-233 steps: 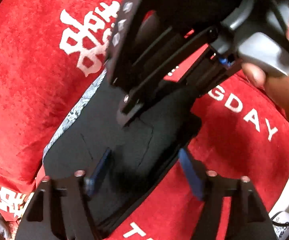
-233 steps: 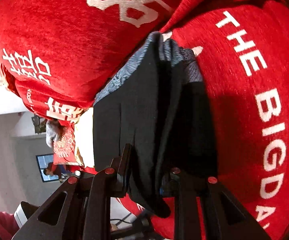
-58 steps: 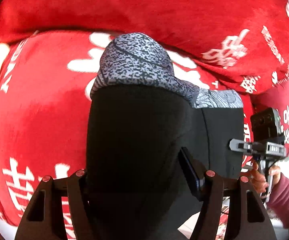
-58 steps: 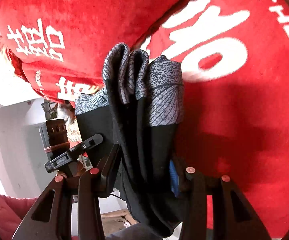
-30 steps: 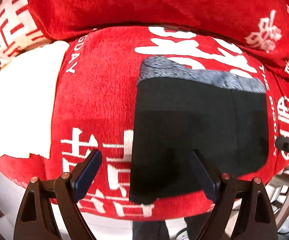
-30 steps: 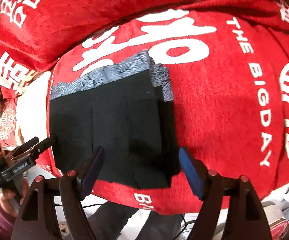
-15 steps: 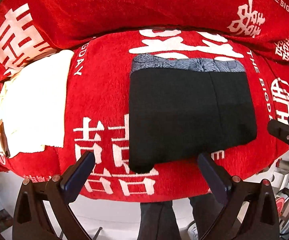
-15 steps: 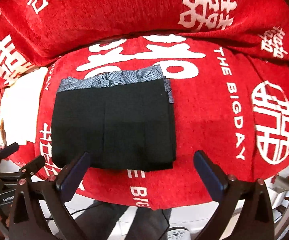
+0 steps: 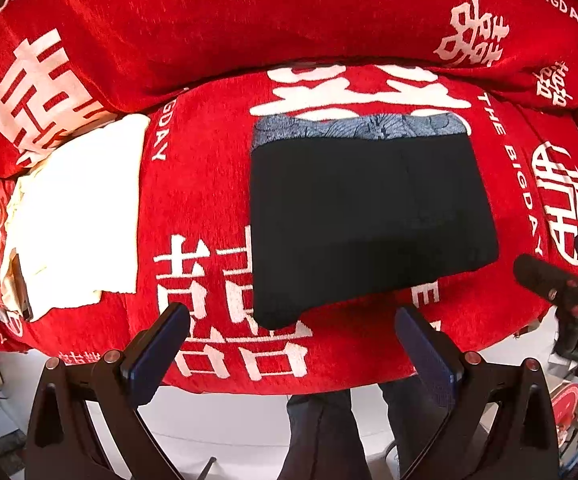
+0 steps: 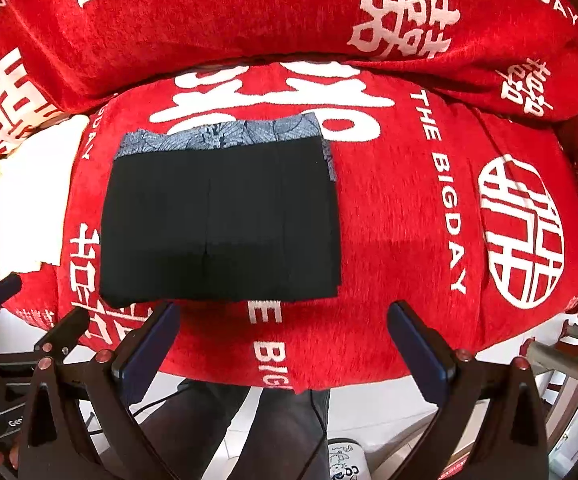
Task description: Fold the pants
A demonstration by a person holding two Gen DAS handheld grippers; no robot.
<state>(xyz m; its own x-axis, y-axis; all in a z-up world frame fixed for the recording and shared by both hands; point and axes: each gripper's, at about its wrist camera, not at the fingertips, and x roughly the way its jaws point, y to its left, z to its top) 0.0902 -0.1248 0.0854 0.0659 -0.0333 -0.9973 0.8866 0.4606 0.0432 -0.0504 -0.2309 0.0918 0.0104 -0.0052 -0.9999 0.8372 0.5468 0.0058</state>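
Cloth [image 9: 73,216], white, lies at nine o'clock on the red cover [image 9: 193,184]; folded pants [image 9: 365,216] sit flat at centre, grey patterned band along twelve o'clock, edges bordered by bare red. Left gripper [image 9: 293,344] and right gripper [image 10: 283,336] hang wide apart, empty, above the six o'clock edge.

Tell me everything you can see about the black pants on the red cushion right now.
The black pants lie folded into a flat, compact rectangle on the red cushion. The top layer is plain dark fabric with faint vertical creases; a grey-blue patterned band shows along the far edge and down part of the right side. The near edge sits close to the cushion's front. Neither gripper touches them; both are open and held back.
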